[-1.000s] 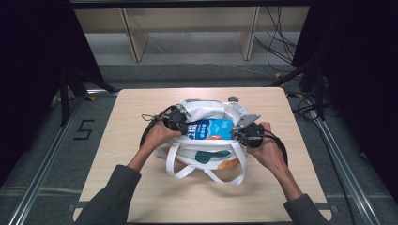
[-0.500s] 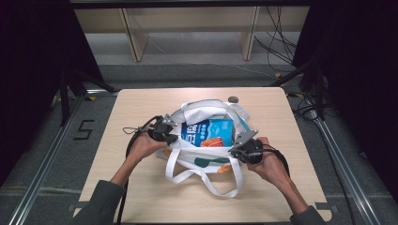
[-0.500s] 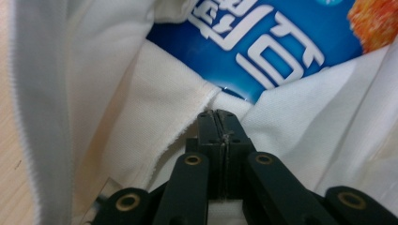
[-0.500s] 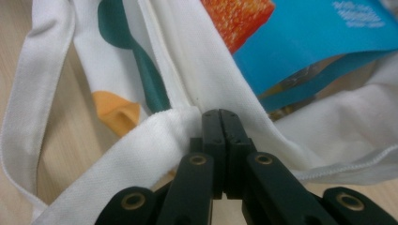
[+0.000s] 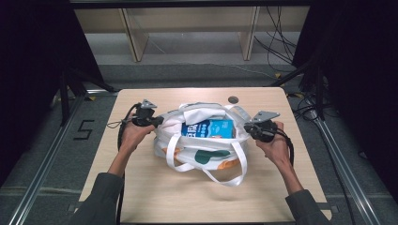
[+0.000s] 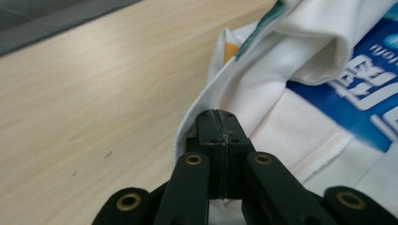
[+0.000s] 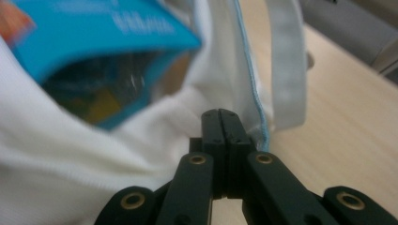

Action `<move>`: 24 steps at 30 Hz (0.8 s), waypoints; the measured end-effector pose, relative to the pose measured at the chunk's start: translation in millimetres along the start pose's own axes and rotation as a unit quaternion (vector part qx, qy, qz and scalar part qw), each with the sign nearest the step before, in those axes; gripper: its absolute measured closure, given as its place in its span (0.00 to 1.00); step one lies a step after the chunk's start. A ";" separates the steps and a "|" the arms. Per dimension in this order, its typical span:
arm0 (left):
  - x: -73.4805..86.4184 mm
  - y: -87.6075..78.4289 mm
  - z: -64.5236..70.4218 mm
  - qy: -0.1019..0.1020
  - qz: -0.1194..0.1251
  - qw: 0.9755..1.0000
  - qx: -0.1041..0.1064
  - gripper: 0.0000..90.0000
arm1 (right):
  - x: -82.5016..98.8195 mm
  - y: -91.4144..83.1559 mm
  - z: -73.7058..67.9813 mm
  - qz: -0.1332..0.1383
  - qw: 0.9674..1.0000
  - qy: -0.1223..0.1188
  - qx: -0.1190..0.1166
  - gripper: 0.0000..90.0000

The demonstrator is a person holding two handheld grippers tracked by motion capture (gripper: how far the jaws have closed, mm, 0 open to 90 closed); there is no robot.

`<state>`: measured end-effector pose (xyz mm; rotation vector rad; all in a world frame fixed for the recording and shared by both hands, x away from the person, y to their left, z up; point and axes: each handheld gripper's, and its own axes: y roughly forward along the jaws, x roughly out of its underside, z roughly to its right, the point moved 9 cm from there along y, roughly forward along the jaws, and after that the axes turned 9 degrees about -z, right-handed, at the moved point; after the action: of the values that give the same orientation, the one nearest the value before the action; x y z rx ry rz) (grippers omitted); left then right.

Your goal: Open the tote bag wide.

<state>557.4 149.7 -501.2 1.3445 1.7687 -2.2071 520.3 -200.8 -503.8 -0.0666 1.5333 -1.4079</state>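
Note:
A white tote bag [image 5: 202, 154] with green and orange print lies in the middle of the wooden table [image 5: 141, 192]. A blue box [image 5: 209, 128] rests in its mouth. My left gripper [image 5: 159, 120] is shut on the bag's left rim and my right gripper [image 5: 247, 127] on its right rim. In the left gripper view the jaws [image 6: 217, 115] meet on the white hem [image 6: 187, 129], with the blue box [image 6: 356, 84] beyond. In the right gripper view the jaws [image 7: 220, 115] pinch the blue-stitched edge [image 7: 256, 117], beside a strap [image 7: 288, 61] and below the box [image 7: 94, 28].
The bag's long handle [image 5: 234, 173] loops toward the table's front edge. A small dark round disc [image 5: 233, 99] sits near the far edge. Wooden shelving [image 5: 187, 28] stands behind the table, and metal rails [image 5: 42, 173] run along both sides.
The two hands have moved apart, left gripper to the left and right gripper to the right, drawing the bag's mouth wider around the blue box.

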 end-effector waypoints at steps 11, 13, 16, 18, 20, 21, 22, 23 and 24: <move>-9.6 -18.3 36.0 0.036 0.025 0.999 0.019 0.93 | -19.1 -20.3 -17.9 0.040 0.999 -0.019 -0.012 1.00; -18.1 -21.4 53.7 0.046 0.039 0.998 0.035 0.93 | -31.7 -28.7 -38.1 0.063 0.996 -0.039 -0.053 1.00; -33.2 -12.8 71.4 0.076 0.024 0.996 0.044 0.93 | -38.7 -28.5 -68.1 0.053 0.993 -0.067 -0.080 1.00; -41.6 -2.4 75.5 0.059 0.017 0.996 0.057 0.93 | -39.6 -22.6 -77.9 0.038 0.992 -0.083 -0.088 1.00; -44.7 3.5 75.5 0.059 0.010 0.997 0.054 0.93 | -36.5 -18.7 -90.5 0.018 0.989 -0.090 -0.114 1.00; -47.0 9.9 74.2 0.060 0.000 0.997 0.044 0.93 | -33.8 -16.7 -97.8 0.012 0.987 -0.102 -0.123 1.00; -48.7 16.1 72.9 0.057 -0.008 0.998 0.039 0.94 | -27.3 -16.6 -106.6 -0.014 0.984 -0.111 -0.141 1.00; -51.7 26.9 70.5 0.049 -0.023 0.998 0.040 0.94 | -22.8 -14.1 -112.9 -0.020 0.982 -0.119 -0.145 1.00; -53.1 31.4 68.1 0.051 -0.030 0.998 0.029 0.95 | -17.4 -11.9 -118.0 -0.030 0.981 -0.125 -0.148 1.00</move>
<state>565.6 58.5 -494.0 1.4590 1.8134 -2.2763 442.7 -109.5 -506.6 -0.4585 1.5258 -1.1587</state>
